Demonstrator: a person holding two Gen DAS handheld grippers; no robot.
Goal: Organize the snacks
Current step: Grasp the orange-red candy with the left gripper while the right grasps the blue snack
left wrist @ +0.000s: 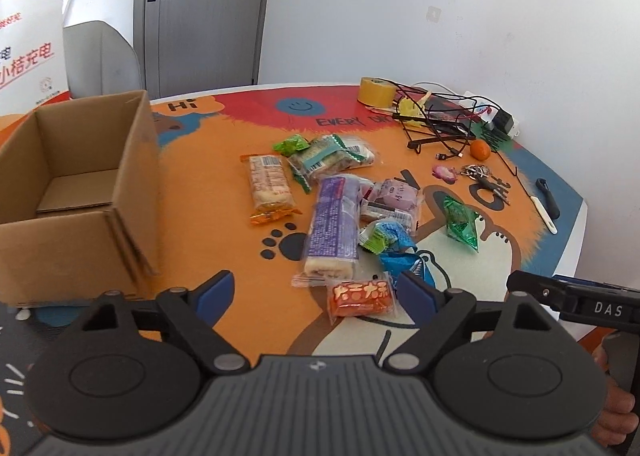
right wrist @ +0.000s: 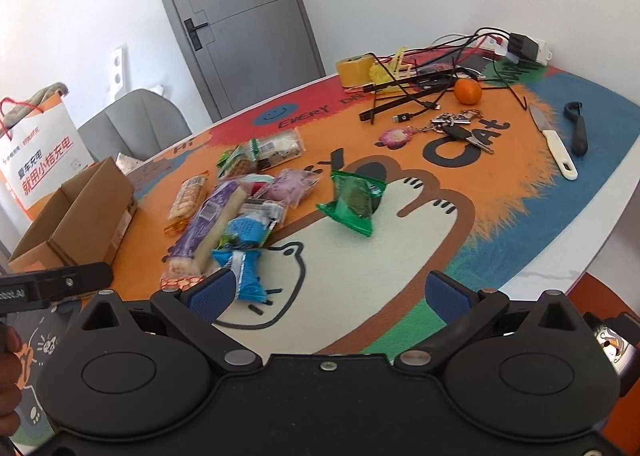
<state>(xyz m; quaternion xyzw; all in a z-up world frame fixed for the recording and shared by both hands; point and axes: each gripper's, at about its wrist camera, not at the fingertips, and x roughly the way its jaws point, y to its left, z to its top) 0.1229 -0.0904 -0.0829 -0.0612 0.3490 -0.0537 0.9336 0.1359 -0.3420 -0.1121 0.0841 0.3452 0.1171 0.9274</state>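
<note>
While both grippers hang with jaws apart and empty, the left gripper (left wrist: pixel 314 292) is nearer the orange snack packet (left wrist: pixel 362 298), lying crosswise just ahead between its jaws.

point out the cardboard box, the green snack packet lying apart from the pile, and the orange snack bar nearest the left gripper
cardboard box (left wrist: pixel 76 252), left wrist view, its near outer wall
green snack packet (right wrist: pixel 354 203), right wrist view, middle of the wrapper
orange snack bar (left wrist: pixel 362 298), left wrist view, centre of its printed face
</note>
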